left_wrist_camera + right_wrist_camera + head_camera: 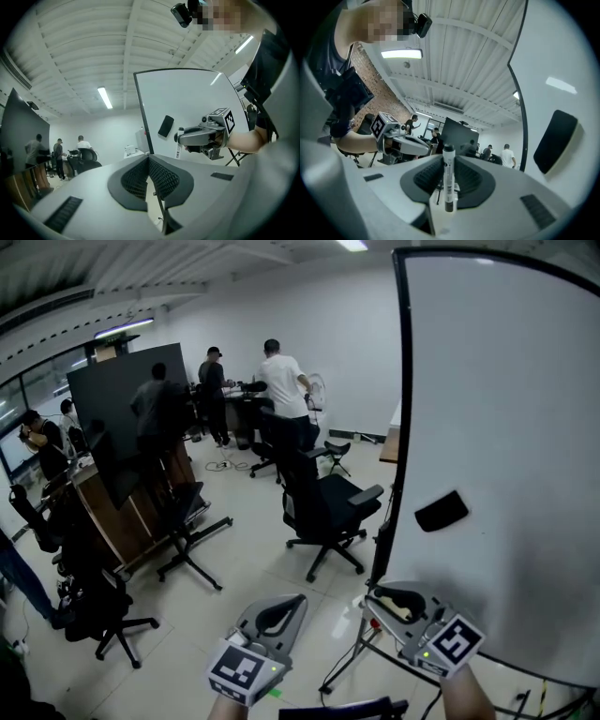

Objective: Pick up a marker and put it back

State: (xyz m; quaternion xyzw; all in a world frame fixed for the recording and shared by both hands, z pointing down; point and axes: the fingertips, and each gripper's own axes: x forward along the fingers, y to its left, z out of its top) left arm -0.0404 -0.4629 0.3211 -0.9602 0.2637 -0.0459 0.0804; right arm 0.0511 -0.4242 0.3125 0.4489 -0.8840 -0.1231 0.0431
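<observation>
Your right gripper [449, 158] is clamped on the marker [448, 183], and it's a firm pinch. The marker stands upright between the pads, black cap on top, dark end poking out below. You hold it up in the air, just in front of the whiteboard [506, 409] and near the board's black left edge. The marker is not touching the board. The black eraser [442, 511] sticks to the white surface, up and to the right of your right gripper.

Your left gripper [149, 158] has its jaws closed tip to tip, with nothing between them. It hovers low beside the right one, off to the left of the board, over the pale floor. The two grippers are near each other but apart.

Beyond them stands a black office chair [323, 507] in the middle of the room. Farther back, a few people [281, 381] gather by the desks, next to a big dark panel [122, 418].
</observation>
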